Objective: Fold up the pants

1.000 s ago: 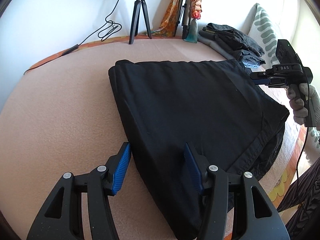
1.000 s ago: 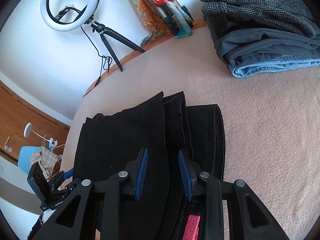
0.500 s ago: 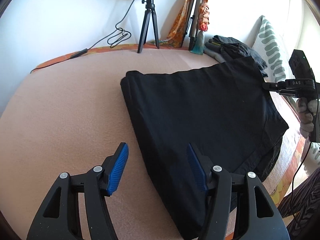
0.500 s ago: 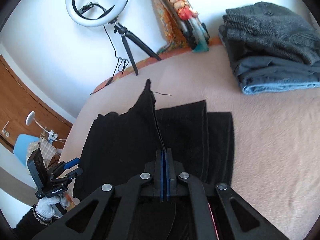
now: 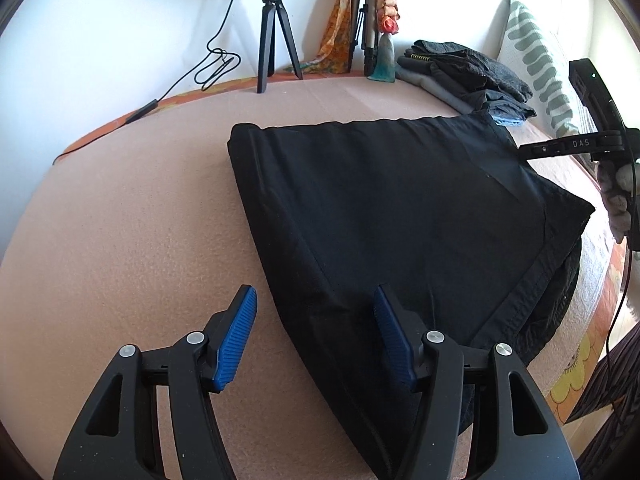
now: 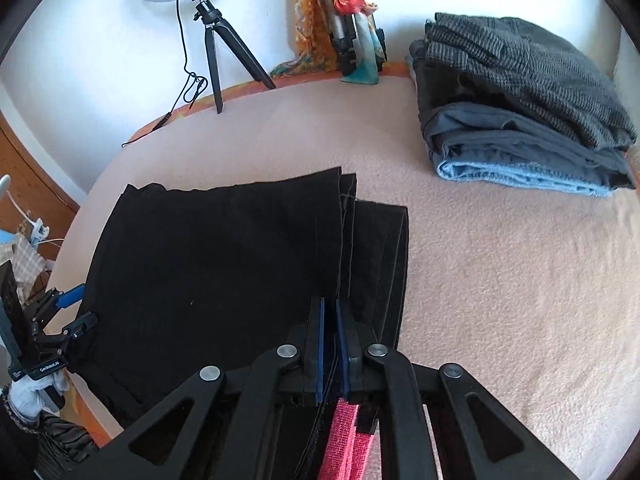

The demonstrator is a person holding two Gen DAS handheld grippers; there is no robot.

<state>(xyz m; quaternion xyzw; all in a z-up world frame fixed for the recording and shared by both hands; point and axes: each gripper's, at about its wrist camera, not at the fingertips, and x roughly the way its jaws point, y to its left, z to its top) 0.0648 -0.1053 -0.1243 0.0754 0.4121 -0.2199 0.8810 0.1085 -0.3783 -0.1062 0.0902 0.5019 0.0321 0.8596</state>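
Note:
Black pants [image 5: 400, 208] lie folded in layers on the pink bed; they also show in the right wrist view [image 6: 224, 256]. My left gripper [image 5: 316, 336] is open, its fingers either side of the pants' near left edge, holding nothing. My right gripper [image 6: 330, 344] is shut on the edge of the top layer of the pants, low over the lower layers. In the left wrist view the right gripper [image 5: 524, 150] pinches the pants' far right corner.
A stack of folded clothes [image 6: 520, 112] lies at the back right, also in the left wrist view [image 5: 468, 76]. A ring light tripod [image 6: 216, 52], a second tripod with a scarf [image 6: 344, 20] and a cable stand along the wall. A patterned pillow [image 5: 536, 64] lies at right.
My right gripper closed on the top layer's edge, lifted it, then lowered it back towards the pile. My left gripper stayed open and shifted only slightly.

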